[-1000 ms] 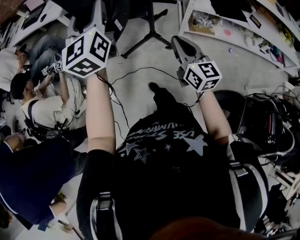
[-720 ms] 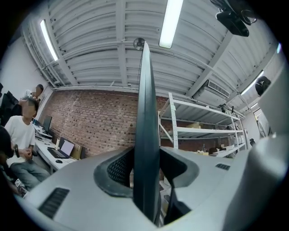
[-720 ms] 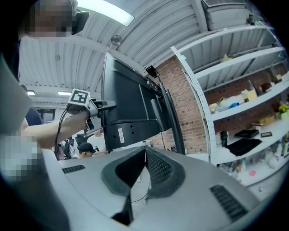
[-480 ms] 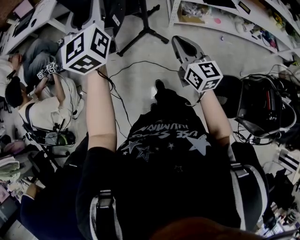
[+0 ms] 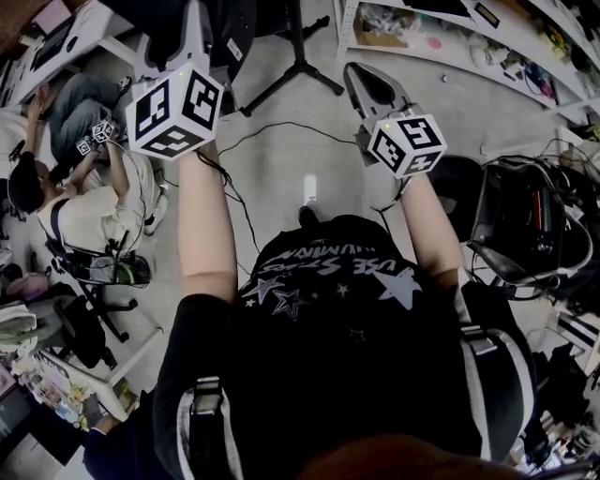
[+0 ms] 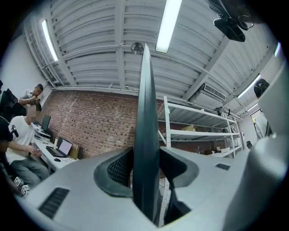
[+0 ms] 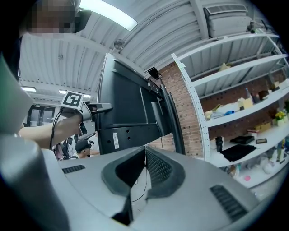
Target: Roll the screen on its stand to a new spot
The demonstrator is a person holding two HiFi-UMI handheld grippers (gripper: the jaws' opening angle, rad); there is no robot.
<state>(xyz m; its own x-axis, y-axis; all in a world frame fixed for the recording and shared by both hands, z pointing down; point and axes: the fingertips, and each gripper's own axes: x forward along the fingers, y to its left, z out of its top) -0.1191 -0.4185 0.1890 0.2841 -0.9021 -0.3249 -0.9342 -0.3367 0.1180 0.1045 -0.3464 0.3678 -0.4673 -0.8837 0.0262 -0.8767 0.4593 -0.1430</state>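
The screen (image 7: 131, 103) is a large dark panel on a black stand (image 5: 298, 61) whose legs spread on the concrete floor. In the head view its lower edge (image 5: 234, 23) shows at the top. My left gripper (image 5: 194, 23) reaches up to the panel's side. In the left gripper view the thin edge of the screen (image 6: 146, 90) stands upright between the jaws, and my left gripper (image 6: 146, 155) is shut on it. The right gripper view shows that left gripper (image 7: 97, 107) clamped at the panel's left edge. My right gripper (image 5: 361, 80) hangs short of the screen, its tips (image 7: 145, 151) together on nothing.
People sit at the left (image 5: 84, 216) by a white desk (image 5: 75, 33). White shelving (image 5: 450, 47) runs along the top right. Cables (image 5: 272, 141) trail over the floor by the stand's legs. Black equipment (image 5: 525, 225) is piled at the right.
The floor and the seated people have slid across the head view as the person steps. A person in dark blue at the lower left is gone from view. Both grippers keep their poses.
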